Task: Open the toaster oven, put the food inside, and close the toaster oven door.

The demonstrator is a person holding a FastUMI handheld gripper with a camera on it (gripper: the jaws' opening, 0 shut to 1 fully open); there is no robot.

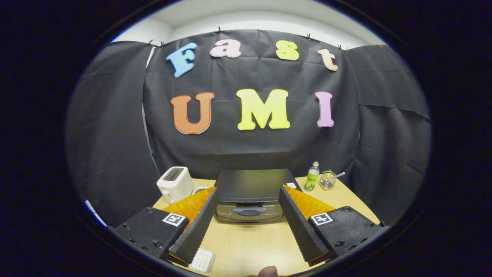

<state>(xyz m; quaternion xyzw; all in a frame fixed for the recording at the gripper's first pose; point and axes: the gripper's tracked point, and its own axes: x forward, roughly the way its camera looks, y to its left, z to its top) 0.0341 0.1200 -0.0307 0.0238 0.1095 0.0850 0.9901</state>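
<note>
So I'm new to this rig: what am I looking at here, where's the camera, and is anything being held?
The camera rides on a handheld two-finger gripper and looks forward along its fingers, the two ridged bars at the bottom. They stand open and hold nothing. Ahead, between them, a black toaster oven sits on the wooden table, its door with a handle closed. Left of it stands a white toaster; to its right a green bottle and a small wire basket. A white ridged object lies near the left finger; I cannot tell what it is.
</note>
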